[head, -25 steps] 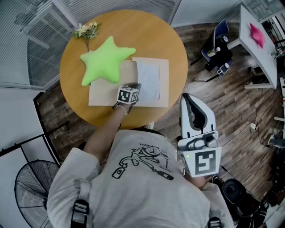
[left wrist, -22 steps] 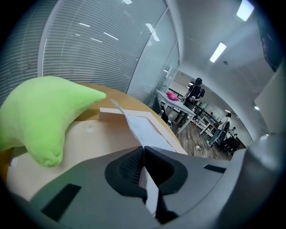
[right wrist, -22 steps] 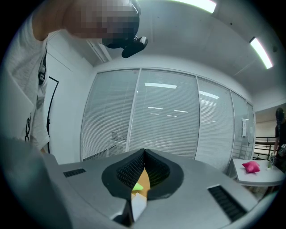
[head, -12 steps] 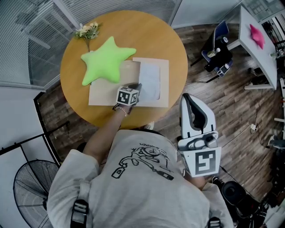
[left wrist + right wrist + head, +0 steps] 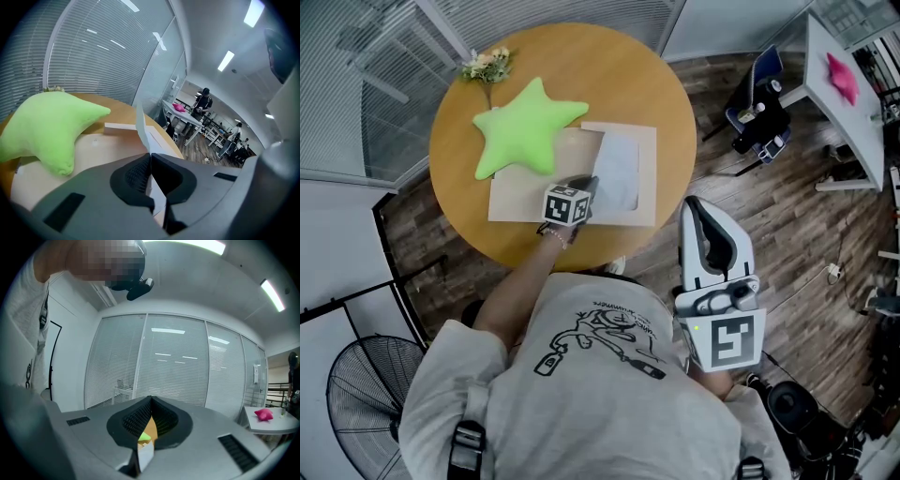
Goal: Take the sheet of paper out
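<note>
A beige envelope (image 5: 517, 201) lies on the round wooden table (image 5: 609, 75), with a white sheet of paper (image 5: 619, 173) on its right half. My left gripper (image 5: 587, 185) is at the sheet's near left edge, shut on a thin pale sheet. That sheet stands up edge-on between the jaws (image 5: 139, 123). From above, the raised part (image 5: 577, 152) looks beige and covers the white sheet's left side. My right gripper (image 5: 701, 214) hangs off the table by the person's side, shut with nothing held (image 5: 149, 405).
A green star pillow (image 5: 528, 134) rests on the envelope's left part, close to the left gripper. A small bunch of flowers (image 5: 487, 64) lies at the table's far left. A fan (image 5: 366, 394) and a white desk (image 5: 839, 80) stand on the wooden floor around.
The left gripper has risen slightly with the sheet's edge. The raised beige part has spread to the right over more of the white sheet. The right gripper has stayed put.
</note>
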The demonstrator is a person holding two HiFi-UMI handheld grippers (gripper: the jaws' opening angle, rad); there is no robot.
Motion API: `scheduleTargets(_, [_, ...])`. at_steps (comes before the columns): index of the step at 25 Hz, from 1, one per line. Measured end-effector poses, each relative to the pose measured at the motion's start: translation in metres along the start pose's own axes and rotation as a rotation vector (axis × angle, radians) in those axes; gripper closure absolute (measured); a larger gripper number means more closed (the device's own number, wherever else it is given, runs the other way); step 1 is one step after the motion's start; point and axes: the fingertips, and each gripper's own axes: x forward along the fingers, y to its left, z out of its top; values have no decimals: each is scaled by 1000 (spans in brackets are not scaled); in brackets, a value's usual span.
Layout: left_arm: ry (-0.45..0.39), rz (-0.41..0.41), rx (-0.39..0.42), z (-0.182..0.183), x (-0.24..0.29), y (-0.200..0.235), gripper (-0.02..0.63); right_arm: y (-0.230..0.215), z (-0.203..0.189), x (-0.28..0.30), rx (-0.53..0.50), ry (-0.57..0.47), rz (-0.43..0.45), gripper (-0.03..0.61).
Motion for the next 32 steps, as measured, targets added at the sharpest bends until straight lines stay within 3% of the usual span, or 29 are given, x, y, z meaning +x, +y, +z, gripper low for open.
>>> scheduleTargets(32, [-98,-11,-25,31,-44,-21,592,-3,-2,-4,8,-5,-1,569])
